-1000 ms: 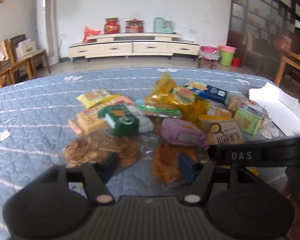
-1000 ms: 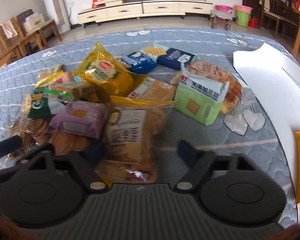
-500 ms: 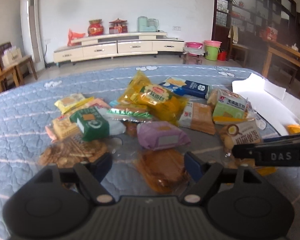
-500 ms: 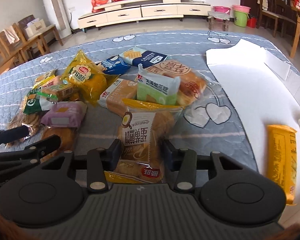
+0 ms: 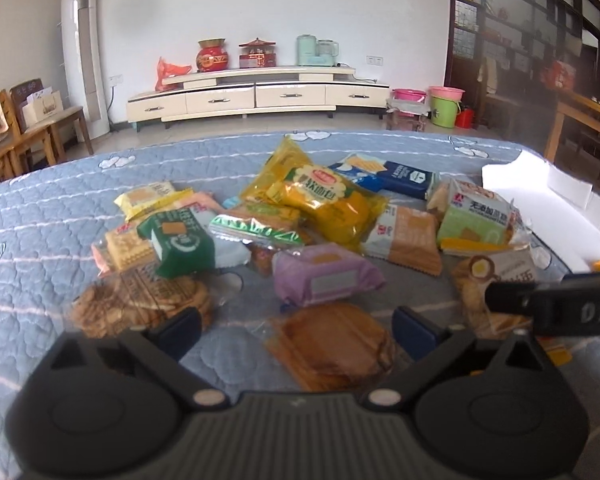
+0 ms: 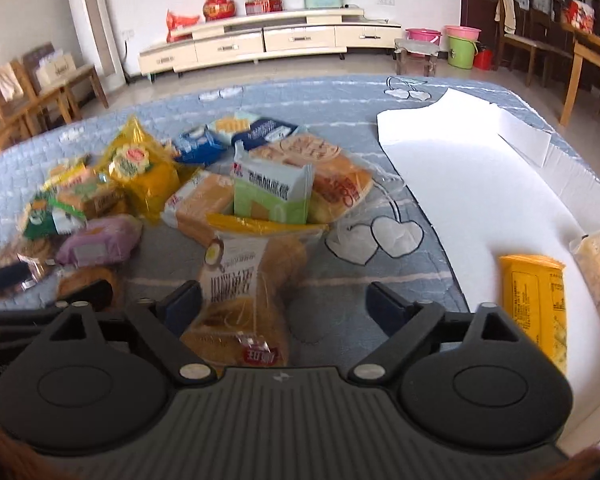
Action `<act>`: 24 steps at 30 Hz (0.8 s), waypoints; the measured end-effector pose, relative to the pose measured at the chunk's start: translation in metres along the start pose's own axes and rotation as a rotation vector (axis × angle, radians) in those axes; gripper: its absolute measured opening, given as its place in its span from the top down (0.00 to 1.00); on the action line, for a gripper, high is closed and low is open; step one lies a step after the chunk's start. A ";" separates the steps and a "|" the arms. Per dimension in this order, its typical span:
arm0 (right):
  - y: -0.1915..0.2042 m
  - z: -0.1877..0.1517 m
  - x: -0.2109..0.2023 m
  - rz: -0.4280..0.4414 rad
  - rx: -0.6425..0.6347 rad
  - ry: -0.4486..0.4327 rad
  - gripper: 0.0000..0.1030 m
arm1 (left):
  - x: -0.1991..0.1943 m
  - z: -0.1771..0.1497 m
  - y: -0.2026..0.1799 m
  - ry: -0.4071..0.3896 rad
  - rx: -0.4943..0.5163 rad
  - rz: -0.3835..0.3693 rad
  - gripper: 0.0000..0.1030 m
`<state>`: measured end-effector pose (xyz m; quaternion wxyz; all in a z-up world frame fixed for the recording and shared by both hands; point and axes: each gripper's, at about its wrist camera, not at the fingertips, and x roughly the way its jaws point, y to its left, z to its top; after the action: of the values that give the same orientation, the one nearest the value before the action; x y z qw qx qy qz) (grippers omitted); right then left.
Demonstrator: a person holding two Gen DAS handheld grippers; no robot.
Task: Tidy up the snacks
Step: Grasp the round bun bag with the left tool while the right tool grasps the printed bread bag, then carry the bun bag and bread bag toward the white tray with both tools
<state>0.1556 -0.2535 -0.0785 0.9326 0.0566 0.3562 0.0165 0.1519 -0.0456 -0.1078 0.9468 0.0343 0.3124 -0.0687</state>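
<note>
A pile of snack packets lies on the blue quilt [image 5: 40, 224]. My left gripper [image 5: 296, 322] is open, its fingers on either side of a clear packet of brown biscuits [image 5: 332, 344]; a purple packet [image 5: 324, 276] lies just beyond. My right gripper [image 6: 284, 306] is open. A clear bread bag with a white label [image 6: 244, 284] lies against its left finger [image 6: 182, 306], with a gap to the right finger. The bread bag also shows in the left wrist view [image 5: 496, 280]. A yellow packet [image 6: 538, 304] lies in the white box [image 6: 472, 184].
A green-and-white carton [image 6: 272, 192], a yellow bread bag [image 6: 140, 168], blue packets [image 6: 240, 132] and a green packet [image 5: 180, 240] lie in the pile. The right gripper's arm [image 5: 560, 308] crosses the left wrist view at right. Chairs and a TV cabinet stand beyond.
My right gripper was shut on the bread bag half a second ago; now its jaws stand wide open. My left gripper has stayed open over the brown biscuit packet.
</note>
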 end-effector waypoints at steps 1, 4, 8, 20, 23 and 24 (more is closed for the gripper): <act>0.002 0.001 0.002 0.006 -0.006 0.000 0.00 | 0.002 0.000 -0.002 -0.003 0.007 0.004 0.02; 0.009 0.004 0.006 0.017 -0.031 0.006 0.00 | 0.013 -0.003 -0.005 0.005 0.000 -0.008 0.09; 0.014 0.006 0.017 -0.001 -0.012 0.020 0.00 | 0.015 -0.006 -0.011 -0.016 0.009 -0.006 0.26; 0.018 0.002 0.009 0.006 -0.056 -0.008 0.49 | -0.009 -0.015 -0.008 -0.031 0.013 -0.038 0.45; 0.016 0.001 -0.002 0.021 -0.076 -0.023 0.51 | -0.024 -0.014 -0.008 -0.052 0.025 -0.036 0.45; 0.015 0.000 -0.006 0.027 -0.079 -0.032 0.51 | -0.029 -0.014 -0.008 -0.060 0.029 -0.035 0.45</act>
<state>0.1515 -0.2391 -0.0729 0.9393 0.0248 0.3397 0.0423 0.1196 -0.0489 -0.1019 0.9538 0.0404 0.2834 -0.0907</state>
